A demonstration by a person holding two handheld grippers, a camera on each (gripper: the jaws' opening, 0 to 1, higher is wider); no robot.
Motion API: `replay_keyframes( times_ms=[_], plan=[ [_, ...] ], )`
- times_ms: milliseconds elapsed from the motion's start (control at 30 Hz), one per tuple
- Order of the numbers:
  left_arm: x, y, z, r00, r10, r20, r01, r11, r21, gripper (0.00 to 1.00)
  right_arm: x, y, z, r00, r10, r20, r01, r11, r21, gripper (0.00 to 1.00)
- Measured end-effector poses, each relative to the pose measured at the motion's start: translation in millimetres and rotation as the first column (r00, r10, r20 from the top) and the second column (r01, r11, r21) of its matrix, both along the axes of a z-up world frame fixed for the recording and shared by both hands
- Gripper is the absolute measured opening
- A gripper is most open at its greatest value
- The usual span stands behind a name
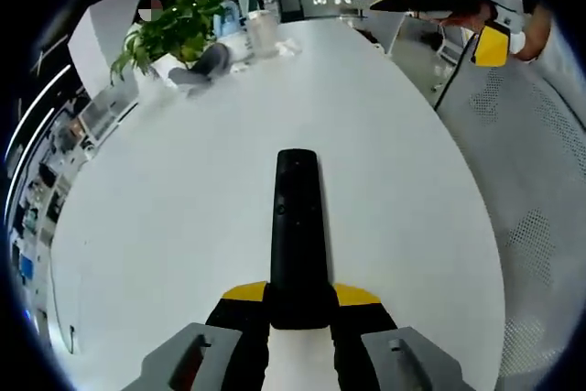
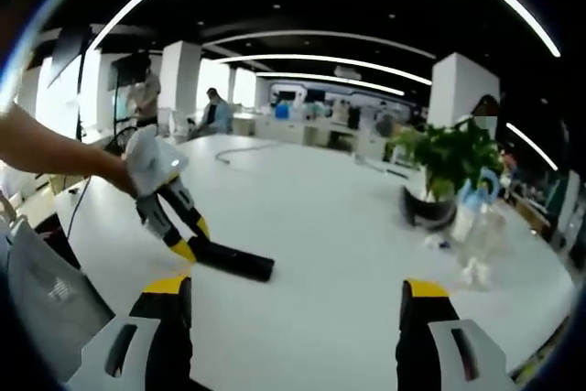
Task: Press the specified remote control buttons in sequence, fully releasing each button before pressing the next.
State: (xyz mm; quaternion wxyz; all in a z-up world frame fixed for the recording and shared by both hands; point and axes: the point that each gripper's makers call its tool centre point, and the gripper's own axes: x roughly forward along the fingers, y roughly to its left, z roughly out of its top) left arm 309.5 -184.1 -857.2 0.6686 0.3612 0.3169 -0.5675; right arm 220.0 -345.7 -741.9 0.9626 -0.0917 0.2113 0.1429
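While the black remote control (image 1: 298, 226) is clamped at its near end between the jaws of the left hand-held gripper (image 1: 299, 313), its far end is extended over the white desk (image 1: 165, 217). In the right gripper view, the remote control (image 2: 233, 261) is seen held just above the desk (image 2: 348, 226). The right hand-held gripper (image 2: 295, 304) is spread wide, nothing between its jaws. A potted plant (image 2: 444, 171) and clear bottles (image 2: 481, 231) are placed well apart from the remote.

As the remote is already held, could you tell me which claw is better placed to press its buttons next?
The right claw: it is open and free, while the left claw is clamped on the remote over the table.
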Motion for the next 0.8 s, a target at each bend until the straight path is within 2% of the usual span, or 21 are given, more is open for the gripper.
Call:
replay_keyframes(
  times_ms=[167, 800],
  plan=[
    [7.3, -1, -2.0, 1.0, -0.001, -0.018, 0.001, 1.0, 0.002, 0.24, 0, -1, -2.2, 1.0, -0.003, -0.012, 0.003, 1.0, -0.001, 0.92],
    [48.1, -2, -4.7, 1.0, -0.028, 0.002, 0.028, 0.999, 0.047, 0.24, 0, -1, -8.0, 0.999, -0.004, -0.046, 0.004, 1.0, 0.005, 0.87]
  ],
)
